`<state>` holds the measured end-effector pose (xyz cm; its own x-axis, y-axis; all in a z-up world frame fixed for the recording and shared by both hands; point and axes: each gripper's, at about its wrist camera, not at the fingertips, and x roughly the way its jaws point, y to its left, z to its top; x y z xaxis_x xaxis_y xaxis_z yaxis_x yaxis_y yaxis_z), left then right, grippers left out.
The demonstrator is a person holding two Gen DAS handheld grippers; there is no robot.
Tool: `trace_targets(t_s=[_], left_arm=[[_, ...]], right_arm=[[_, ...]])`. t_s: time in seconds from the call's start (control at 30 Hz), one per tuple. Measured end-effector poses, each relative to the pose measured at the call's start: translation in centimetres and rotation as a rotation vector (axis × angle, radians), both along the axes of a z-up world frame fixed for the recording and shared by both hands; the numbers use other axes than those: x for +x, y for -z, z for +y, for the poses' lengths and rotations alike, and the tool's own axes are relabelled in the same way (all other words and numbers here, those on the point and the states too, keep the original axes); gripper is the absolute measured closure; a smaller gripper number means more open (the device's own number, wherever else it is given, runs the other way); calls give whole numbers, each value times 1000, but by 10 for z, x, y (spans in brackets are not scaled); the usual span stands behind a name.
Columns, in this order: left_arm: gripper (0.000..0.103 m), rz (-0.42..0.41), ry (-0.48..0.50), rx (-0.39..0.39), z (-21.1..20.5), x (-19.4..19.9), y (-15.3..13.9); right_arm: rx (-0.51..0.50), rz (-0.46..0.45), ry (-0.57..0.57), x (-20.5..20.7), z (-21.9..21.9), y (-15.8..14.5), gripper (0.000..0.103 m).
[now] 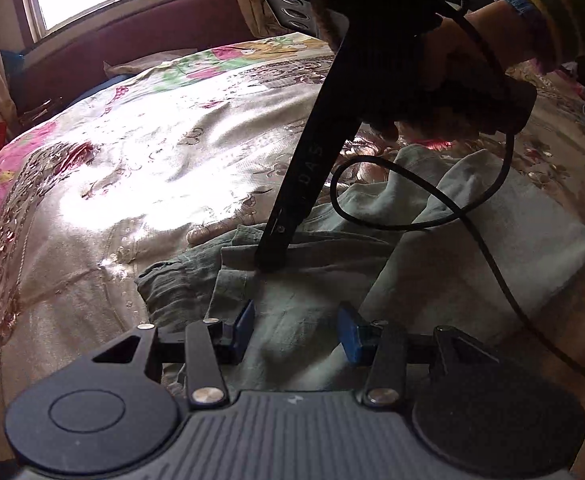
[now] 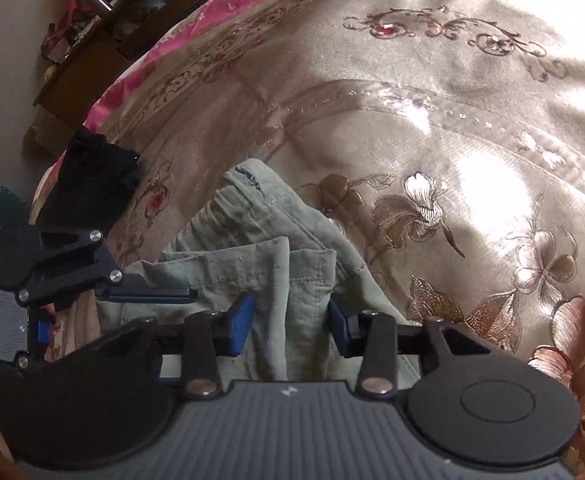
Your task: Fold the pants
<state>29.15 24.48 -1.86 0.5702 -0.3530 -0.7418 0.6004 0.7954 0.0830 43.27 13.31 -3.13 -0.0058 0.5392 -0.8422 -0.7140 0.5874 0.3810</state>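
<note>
Pants (image 1: pixel 316 304) lie bunched on the bed (image 1: pixel 132 168), long axis running near-left to far-right. Our right hand-held gripper (image 2: pixel 290 322) straddles a fabric fold; whether it pinches we cannot tell. Left hand-held gripper (image 1: pixel 296 330) hangs released, just above the near cloth.

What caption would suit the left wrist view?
Open left hand-held gripper over crumpled green pants on a floral bedspread; right hand-held gripper planted tip-down on the cloth.
</note>
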Motion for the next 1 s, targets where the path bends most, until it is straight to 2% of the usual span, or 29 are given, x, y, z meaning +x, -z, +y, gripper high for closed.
trace_targets(t_s=[0.03,0.13,0.27,0.33,0.37,0.4,0.47,0.5,0.6,0.67,0.73,0.87,1.0], left_arm=[[44,-5,-7,-4,1,0,-1],[44,-21,-33,-23,7,0,-8],[44,-50,-66,-30,9,-1,-14],[44,-28,-72,-22,6,0,-9],[44,-15,-73,-12,3,0,-6],[44,-3,-67,-1,0,-2,-3],[44,8,-48,23,-5,-7,3],[44,11,-42,32,-7,-10,4],[44,14,-43,31,-6,-18,2],[44,27,-70,11,1,-21,-1],[44,43,-96,2,8,-25,-3],[43,37,-149,-9,21,-20,-7],[43,-8,-260,-9,29,-2,-11]], right_arm=[[-1,-8,-5,1,2,-5,99],[16,-94,-56,-8,12,-33,100],[115,-177,-101,-7,32,-64,100],[113,-182,-147,-2,49,-56,100],[90,-174,-172,0,59,-48,99],[60,-184,-177,0,68,-38,93],[9,-210,-188,-3,73,-27,92],[0,-229,-167,-4,68,-27,92],[25,-302,-39,-8,34,-45,79],[4,-397,17,-24,4,-63,78],[-21,-423,48,-49,-25,-73,77],[-104,-319,153,-99,-73,-66,76],[-142,-254,305,-125,-96,-50,76]])
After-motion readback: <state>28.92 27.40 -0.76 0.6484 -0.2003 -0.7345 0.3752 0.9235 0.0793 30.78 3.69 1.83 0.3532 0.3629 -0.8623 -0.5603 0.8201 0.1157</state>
